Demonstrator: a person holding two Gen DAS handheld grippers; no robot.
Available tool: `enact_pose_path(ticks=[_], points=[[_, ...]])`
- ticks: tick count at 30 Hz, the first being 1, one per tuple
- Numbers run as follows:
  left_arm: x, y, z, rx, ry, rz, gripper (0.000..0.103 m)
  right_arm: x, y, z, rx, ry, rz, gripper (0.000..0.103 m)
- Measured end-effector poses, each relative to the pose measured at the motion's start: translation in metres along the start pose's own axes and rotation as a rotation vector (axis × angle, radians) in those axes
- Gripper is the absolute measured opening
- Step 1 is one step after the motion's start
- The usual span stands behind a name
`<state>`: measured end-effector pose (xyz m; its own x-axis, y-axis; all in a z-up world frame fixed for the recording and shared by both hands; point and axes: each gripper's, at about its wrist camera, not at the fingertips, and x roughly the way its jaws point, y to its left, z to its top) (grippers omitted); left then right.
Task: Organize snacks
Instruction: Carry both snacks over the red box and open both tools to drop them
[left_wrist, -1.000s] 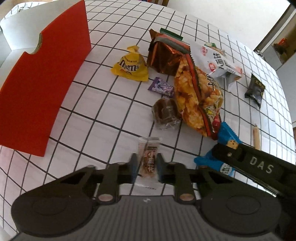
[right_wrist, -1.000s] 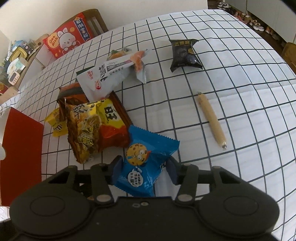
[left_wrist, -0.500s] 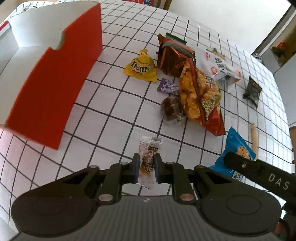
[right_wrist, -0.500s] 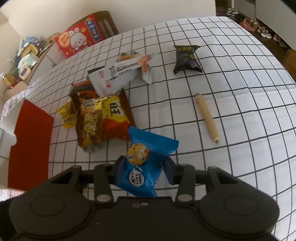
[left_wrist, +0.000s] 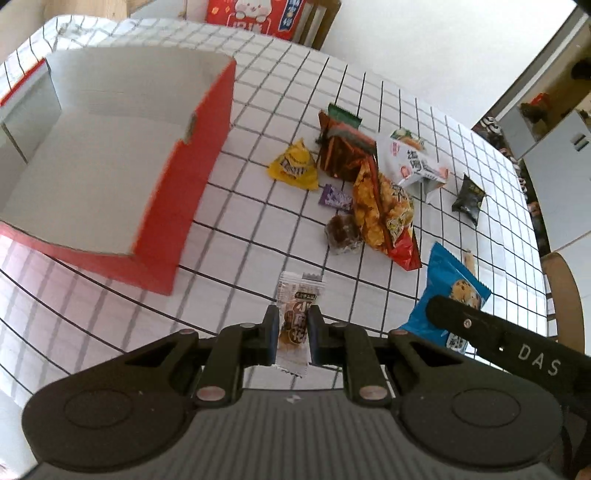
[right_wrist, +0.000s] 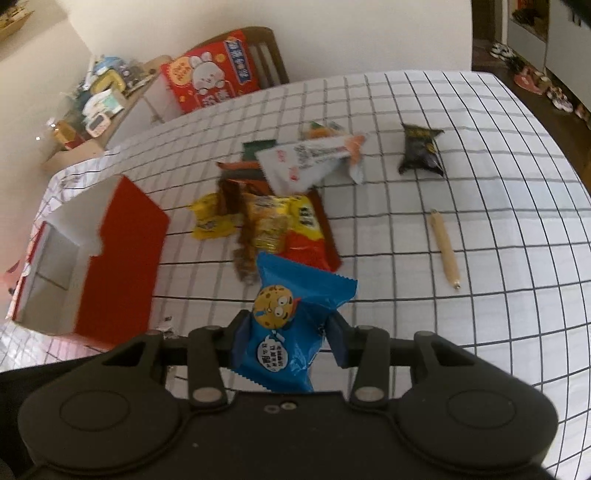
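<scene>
Grid-cloth tabletop (left_wrist: 258, 206); red box (left_wrist: 110, 155) far left. Clear-wrapped snack (left_wrist: 297, 317) pinched by left tongs (left_wrist: 292, 334), blue cookie pack (right_wrist: 291, 332) by right tongs (right_wrist: 286, 341). Both best released low inside box.

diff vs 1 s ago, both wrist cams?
Both tongs have lifted off the table with their loads: the left tongs carry the small clear-wrapped snack, the right tongs the blue cookie packet. The red box now shows its white, empty-looking interior. No grip was taken or released. The snack pile, black packet and stick snack lie as before.
</scene>
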<state>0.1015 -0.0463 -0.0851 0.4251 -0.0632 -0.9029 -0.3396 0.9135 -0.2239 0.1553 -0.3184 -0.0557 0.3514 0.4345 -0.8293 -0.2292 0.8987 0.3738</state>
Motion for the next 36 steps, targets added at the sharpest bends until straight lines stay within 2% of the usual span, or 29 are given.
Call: enact_pose_path(ticks=[12,21,28,36], points=[[-0.048,0.057,0.025,0.004,-0.026,0.003,0.016,-0.013,0.082,0.003,-0.122,-0.018,0.046,0.042],[-0.077,0.109,0.050,-0.046,-0.106,0.032,0.016,-0.007,0.149,0.009,-0.201,-0.041,0.089,0.042],[-0.087,0.151,0.067,-0.090,-0.147,0.074,0.016,0.003,0.200,0.013,-0.260,-0.043,0.134,0.042],[-0.085,0.194,0.083,-0.115,-0.157,0.136,0.016,0.022,0.246,0.010,-0.324,-0.037,0.137,0.042]])
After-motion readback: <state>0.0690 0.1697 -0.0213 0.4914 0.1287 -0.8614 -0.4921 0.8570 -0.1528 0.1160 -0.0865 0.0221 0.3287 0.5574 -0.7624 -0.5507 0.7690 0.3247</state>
